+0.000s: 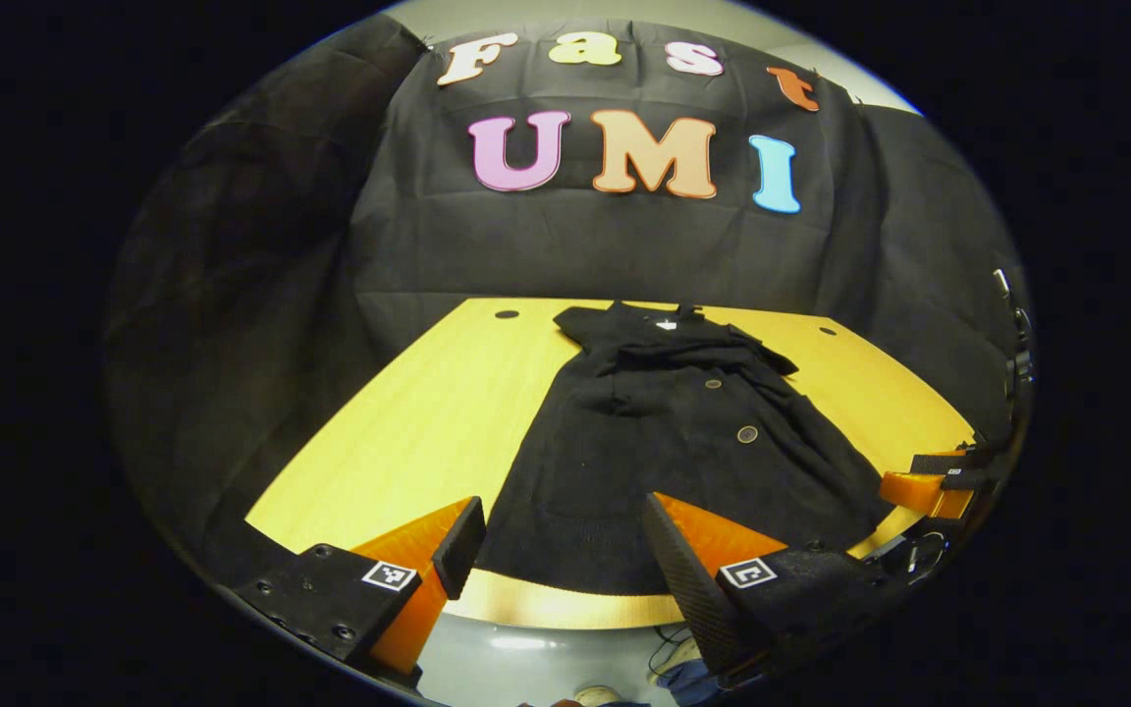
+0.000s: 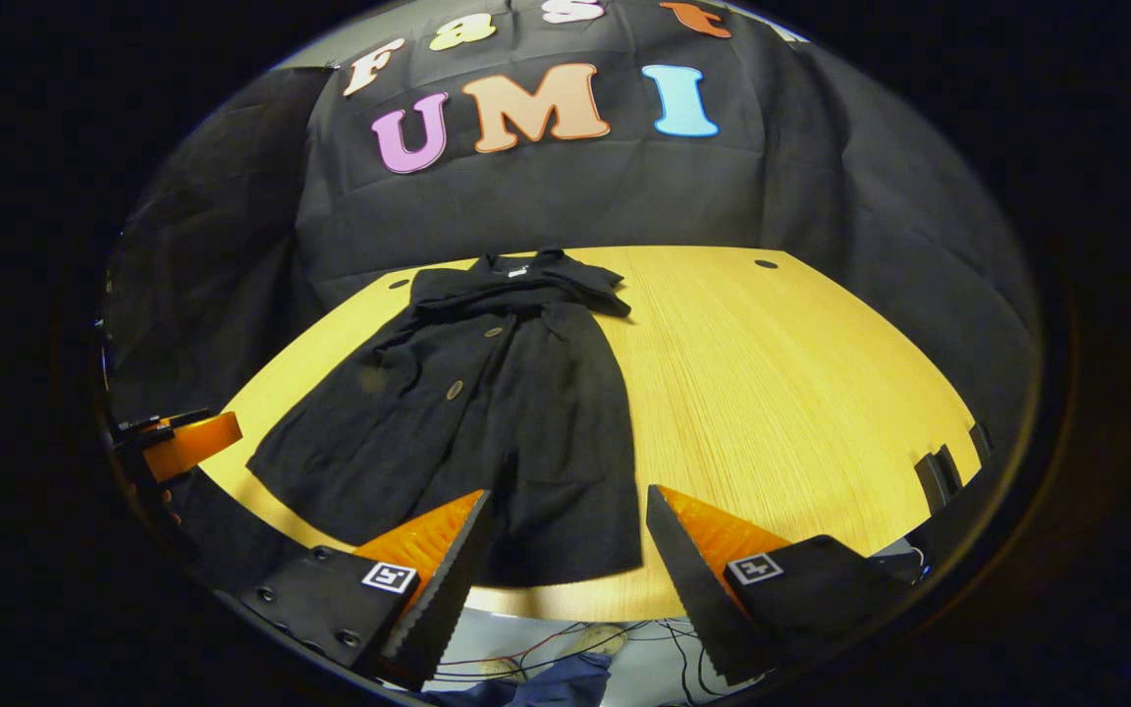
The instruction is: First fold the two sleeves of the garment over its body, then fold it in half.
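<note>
Left gripper view: left gripper (image 1: pixel 561 535) fingers spread wide, nothing between them, hovering just off the near edge of the table (image 1: pixel 399 432). Black garment (image 1: pixel 693 442) lies flat on the wood, collar toward the booth wall, hem at the near edge, both sleeves folded across the chest. Right gripper (image 1: pixel 929 486) visible off to the side. Right gripper view: right gripper (image 2: pixel 565 535) also wide open, empty, over the garment's hem. Floor cables (image 2: pixel 624 643) below the table edge.
</note>
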A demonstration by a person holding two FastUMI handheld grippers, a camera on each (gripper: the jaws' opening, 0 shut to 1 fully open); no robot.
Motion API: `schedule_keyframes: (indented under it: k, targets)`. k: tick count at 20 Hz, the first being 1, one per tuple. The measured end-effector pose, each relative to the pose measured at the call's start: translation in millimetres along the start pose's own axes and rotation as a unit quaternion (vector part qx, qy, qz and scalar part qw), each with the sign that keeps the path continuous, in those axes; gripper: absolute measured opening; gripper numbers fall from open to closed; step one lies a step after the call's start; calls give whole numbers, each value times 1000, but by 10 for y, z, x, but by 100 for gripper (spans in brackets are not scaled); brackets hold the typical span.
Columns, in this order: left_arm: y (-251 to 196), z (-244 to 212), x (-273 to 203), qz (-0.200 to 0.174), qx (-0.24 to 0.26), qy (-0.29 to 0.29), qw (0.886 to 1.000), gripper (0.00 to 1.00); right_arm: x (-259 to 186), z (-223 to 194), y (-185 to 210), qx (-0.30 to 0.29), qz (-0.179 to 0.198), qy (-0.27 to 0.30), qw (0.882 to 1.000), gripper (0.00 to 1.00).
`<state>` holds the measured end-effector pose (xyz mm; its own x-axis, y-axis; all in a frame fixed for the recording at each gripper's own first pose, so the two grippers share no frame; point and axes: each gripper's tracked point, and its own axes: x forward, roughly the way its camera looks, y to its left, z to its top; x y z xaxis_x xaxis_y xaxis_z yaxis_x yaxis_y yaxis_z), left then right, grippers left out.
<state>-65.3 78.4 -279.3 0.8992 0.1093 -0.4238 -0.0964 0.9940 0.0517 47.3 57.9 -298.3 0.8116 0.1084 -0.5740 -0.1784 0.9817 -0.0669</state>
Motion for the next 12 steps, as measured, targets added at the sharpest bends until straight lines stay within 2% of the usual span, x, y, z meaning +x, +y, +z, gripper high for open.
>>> schedule_keyframes:
  k: [1, 2, 3, 4, 11, 12]
  targets:
    - [-24, -68, 57, -1, 2, 9, 1000, 96, 51, -37, -6, 1, 0, 2, 1000, 99]
    - [-49, -117, 106, -3, 4, 14, 1000, 97, 111, -48, -7, 0, -1, 5, 1000, 94]
    - [-70, -158, 145, -5, 5, 20, 1000, 97, 135, -68, 4, -1, 0, 7, 1000, 94]
    - [-94, -187, 178, -7, 6, 22, 1000, 97, 174, -74, 31, -4, 1, 8, 1000, 99]
    - [-98, -457, 286, -4, 13, 53, 998, 98, 218, -205, 119, -30, -1, 21, 999, 99]
    - [-89, -487, 285, -3, 18, 57, 998, 98, 220, -198, 118, -27, 0, 20, 999, 94]
